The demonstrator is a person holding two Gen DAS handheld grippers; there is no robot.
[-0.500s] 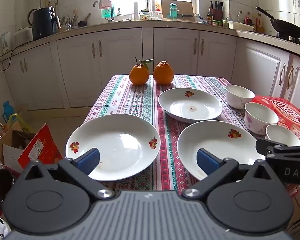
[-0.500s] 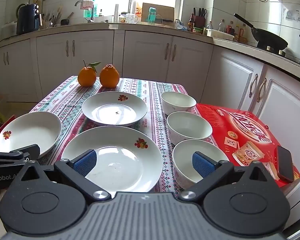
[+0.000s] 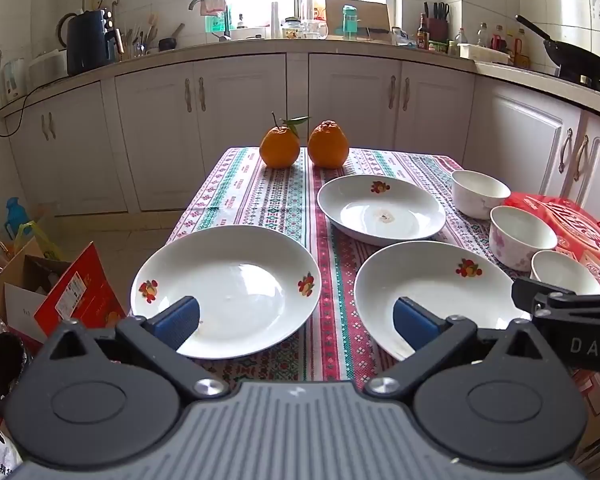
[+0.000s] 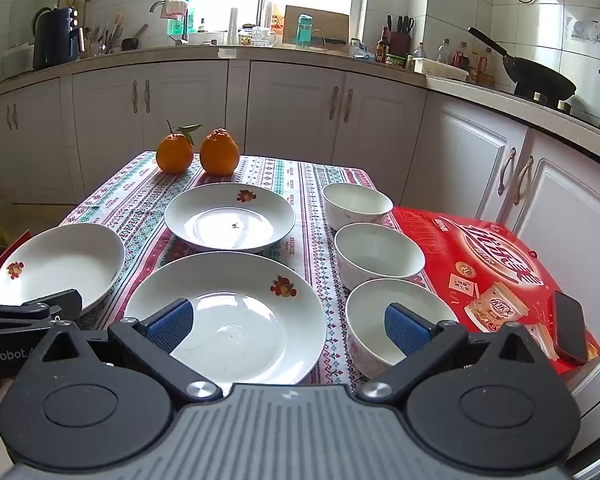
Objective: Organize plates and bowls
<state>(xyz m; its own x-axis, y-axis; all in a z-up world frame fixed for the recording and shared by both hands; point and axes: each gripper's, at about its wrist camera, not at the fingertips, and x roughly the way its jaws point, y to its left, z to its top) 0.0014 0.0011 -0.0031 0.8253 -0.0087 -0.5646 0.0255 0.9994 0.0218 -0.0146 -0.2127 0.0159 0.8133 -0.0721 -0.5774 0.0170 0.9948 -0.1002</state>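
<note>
Both the left gripper (image 3: 296, 316) and the right gripper (image 4: 286, 322) hover at the near table edge with jaws spread wide, gripping nothing. Nearest lie the left plate (image 3: 226, 290), the centre plate (image 4: 236, 316) and the near bowl (image 4: 374, 316). Farther back sit the middle bowl (image 4: 378, 254), the far plate (image 4: 230, 222), the far bowl (image 4: 356, 204) and two oranges (image 4: 198, 152).

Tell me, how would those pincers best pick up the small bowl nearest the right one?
Probably by its rim. The nearest bowl stands upright and empty, its thin wall facing the open right gripper. One finger could slip inside and one outside the near edge, coming from the front and slightly above. The middle bowl sits close behind and the red box beside it, so other sides look cramped.
</note>
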